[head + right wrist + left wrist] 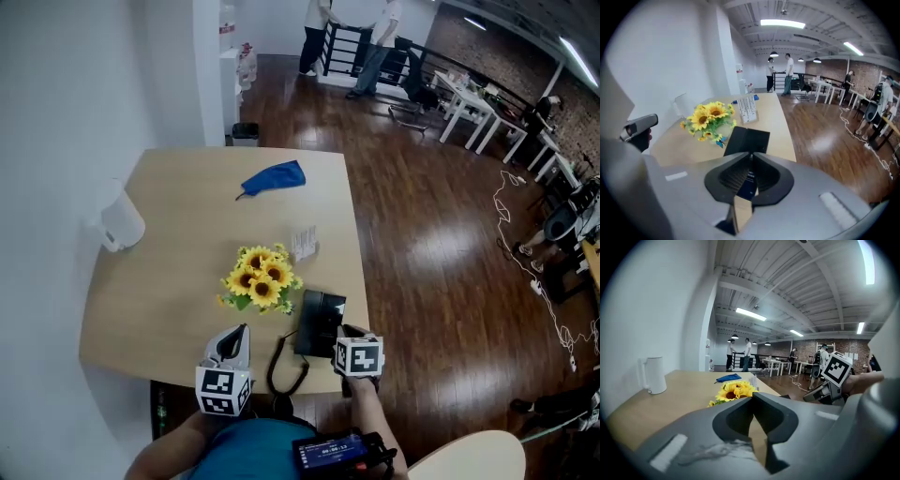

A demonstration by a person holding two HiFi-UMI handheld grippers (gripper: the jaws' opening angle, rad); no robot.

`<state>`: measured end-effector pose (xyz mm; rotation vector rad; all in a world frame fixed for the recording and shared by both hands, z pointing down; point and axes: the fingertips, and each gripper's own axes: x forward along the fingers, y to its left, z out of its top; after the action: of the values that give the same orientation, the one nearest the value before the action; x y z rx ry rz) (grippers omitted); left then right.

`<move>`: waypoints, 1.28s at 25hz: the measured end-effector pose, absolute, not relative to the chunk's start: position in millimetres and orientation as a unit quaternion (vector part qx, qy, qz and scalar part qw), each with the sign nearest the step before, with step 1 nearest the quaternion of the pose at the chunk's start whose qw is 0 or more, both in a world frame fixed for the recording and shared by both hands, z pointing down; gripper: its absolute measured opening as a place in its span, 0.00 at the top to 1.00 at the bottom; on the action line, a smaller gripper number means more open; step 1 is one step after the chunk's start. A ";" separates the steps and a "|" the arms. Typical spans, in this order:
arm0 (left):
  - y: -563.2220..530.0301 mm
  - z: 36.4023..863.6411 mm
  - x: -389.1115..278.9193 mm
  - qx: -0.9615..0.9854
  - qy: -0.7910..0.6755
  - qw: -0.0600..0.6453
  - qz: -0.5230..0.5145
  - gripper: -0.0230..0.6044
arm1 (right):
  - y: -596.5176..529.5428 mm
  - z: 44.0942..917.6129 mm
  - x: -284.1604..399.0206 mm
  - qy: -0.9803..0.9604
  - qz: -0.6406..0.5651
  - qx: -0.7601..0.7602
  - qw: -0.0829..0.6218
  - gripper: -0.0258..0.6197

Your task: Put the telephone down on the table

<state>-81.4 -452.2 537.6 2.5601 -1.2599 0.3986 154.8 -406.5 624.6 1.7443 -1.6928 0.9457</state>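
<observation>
Risk, as we judge it, gathers at the near right corner of the desk [169,281]. The telephone [319,323] lies flat there, directly ahead of our right hand-held gripper [345,333] and touching or nearly touching its tips, with the desk's edge not far to that gripper's right. That gripper is clenched. In its own view the tips [751,154] meet, and a dark part of the telephone [747,140] shows through the opening behind them. We cannot tell whether anything thin is nipped there.

A sideways nudge or a hurried pull back could push the telephone toward the edge and onto the floor [422,244]. The coiled cord [281,361] loops between our two grippers and runs to the desk's near edge. Catching it while drawing back could drag the telephone with it.

Our left hand-held gripper [239,333] is also clenched and holds nothing. In its own view the tips [752,397] meet with only desk behind them. The sunflowers [261,277] stand just ahead of it, slightly to its right, and a forward swing could tip them.

Open room lies ahead and to the left of the left gripper, a broad bare stretch reaching toward the kettle [122,223]. Ahead of the right gripper, beyond the telephone, stands a small clear card holder [305,244], and well past it lies a blue cloth [274,178].
</observation>
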 end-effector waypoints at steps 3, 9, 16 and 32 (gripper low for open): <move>-449.0 529.6 -77.6 0.890 -0.418 0.137 0.121 0.94 | -405.8 588.3 136.7 -0.634 0.318 0.666 0.231 0.97; -427.7 522.2 -75.9 0.901 -0.388 0.162 0.112 0.94 | -377.2 538.6 100.7 -0.643 0.269 0.693 0.182 0.97; -398.3 503.7 -79.8 0.923 -0.339 0.157 0.091 0.94 | -329.3 520.8 68.7 -0.621 0.254 0.723 0.162 0.97; -318.3 486.6 -71.9 0.952 -0.271 0.107 0.096 0.94 | -246.9 487.8 45.5 -0.605 0.204 0.759 0.124 0.97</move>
<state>-71.9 -318.3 486.6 2.8011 -0.7980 0.2822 45.5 -246.9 487.8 2.2137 -1.7643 0.5961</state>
